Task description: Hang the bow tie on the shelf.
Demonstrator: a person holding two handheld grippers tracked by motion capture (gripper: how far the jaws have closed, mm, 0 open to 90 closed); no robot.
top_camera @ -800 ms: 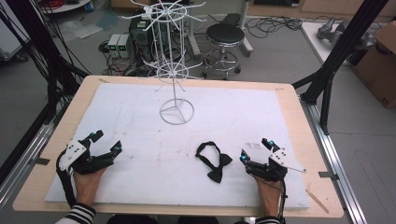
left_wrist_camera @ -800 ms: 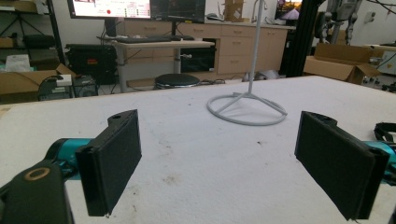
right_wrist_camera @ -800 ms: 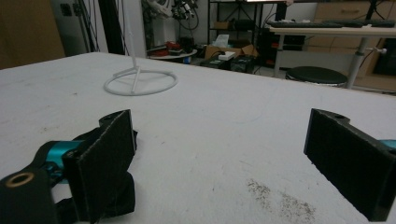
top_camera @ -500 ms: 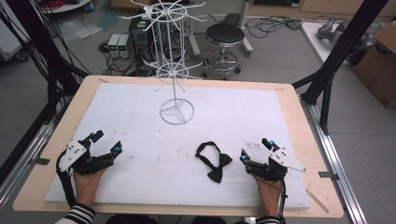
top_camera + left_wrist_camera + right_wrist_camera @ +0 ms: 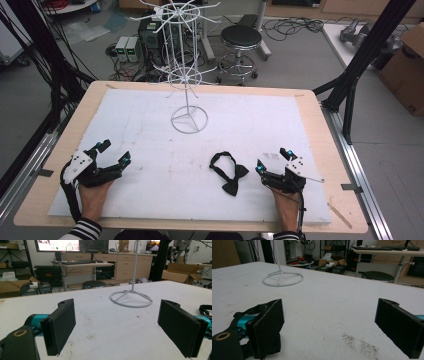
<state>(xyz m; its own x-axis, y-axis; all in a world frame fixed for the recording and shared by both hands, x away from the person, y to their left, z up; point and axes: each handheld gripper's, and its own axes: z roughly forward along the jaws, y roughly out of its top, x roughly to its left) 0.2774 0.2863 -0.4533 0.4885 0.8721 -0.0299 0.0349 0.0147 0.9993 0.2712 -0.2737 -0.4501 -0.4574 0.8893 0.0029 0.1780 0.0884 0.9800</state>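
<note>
The black bow tie (image 5: pixel 229 173) lies flat on the table (image 5: pixel 310 130) just left of the right gripper (image 5: pixel 272 160), its long axis slanting toward it, far from the left gripper (image 5: pixel 114 152); both jaws stand apart, empty.

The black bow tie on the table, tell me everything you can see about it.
The bow tie is black and looks like fabric, with a knotted bow and a thin neck strap curled into a loop behind it. It lies flat on the white mat, nearer the right gripper than the left. Nothing grips it; the right gripper's open jaws stand just beside it.
</note>
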